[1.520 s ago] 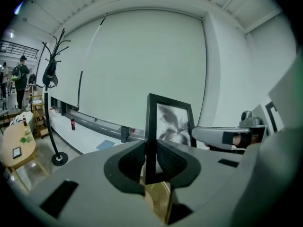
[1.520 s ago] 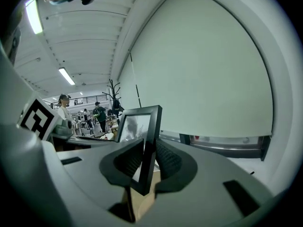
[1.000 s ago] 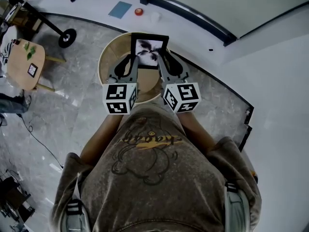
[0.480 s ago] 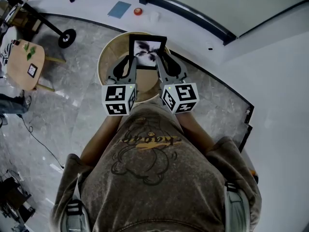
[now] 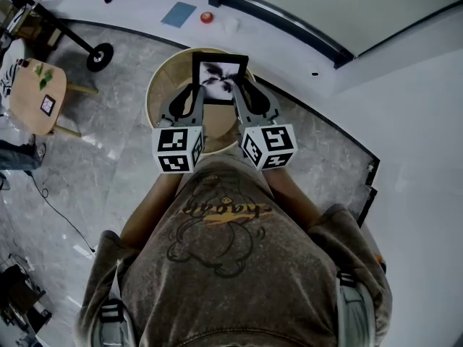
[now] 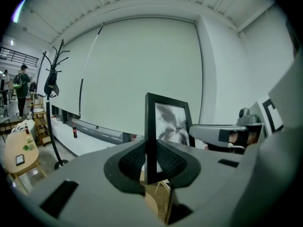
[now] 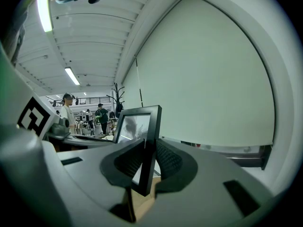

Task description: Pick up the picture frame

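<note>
Left claw (image 5: 196,91) and right claw (image 5: 238,91), its jaws just closing, pinch opposite sides of the picture frame (image 5: 219,76) at the far edge of the desk (image 5: 160,92).

Soft, even light fills the head view, with faint shadows on the glossy floor (image 5: 108,168) and lines bowed by the wide lens. Both gripper views are fisheye circles with black rims. In the right one strip lights (image 7: 43,12) glare overhead, the frame (image 7: 135,129) is sharp and the near jaws are soft.
</note>
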Action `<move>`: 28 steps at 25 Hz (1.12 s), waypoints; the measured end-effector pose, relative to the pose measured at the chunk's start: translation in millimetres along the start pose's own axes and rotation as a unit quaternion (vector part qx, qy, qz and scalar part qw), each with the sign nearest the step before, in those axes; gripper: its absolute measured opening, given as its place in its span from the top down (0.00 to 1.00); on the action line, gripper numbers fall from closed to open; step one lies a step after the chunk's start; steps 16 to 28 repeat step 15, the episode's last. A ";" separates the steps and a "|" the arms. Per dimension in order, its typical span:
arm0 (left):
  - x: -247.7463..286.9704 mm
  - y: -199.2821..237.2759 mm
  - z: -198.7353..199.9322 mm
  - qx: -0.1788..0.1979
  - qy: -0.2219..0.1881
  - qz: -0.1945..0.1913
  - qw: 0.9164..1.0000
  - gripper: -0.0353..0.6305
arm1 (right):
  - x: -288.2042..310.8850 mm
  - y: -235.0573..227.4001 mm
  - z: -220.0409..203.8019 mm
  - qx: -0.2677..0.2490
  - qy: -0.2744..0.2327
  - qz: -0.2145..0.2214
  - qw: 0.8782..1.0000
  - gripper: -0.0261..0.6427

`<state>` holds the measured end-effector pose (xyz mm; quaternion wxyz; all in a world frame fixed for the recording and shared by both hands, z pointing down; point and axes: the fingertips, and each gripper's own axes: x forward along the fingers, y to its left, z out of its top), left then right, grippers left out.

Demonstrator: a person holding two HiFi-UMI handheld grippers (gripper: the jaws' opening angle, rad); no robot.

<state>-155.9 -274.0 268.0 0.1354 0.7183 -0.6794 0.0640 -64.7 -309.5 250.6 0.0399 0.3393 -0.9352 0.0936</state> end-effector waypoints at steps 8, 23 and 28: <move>2.0 3.6 -0.9 -0.002 0.004 0.000 1.000 0.82 | 4.6 0.3 -0.9 0.001 0.004 0.001 1.000 0.84; 2.1 5.8 -1.2 -0.004 0.007 0.003 1.000 0.82 | 6.8 1.1 -2.3 0.005 0.006 0.001 1.000 0.84; 2.1 5.8 -1.2 -0.004 0.007 0.003 1.000 0.82 | 6.8 1.1 -2.3 0.005 0.006 0.001 1.000 0.84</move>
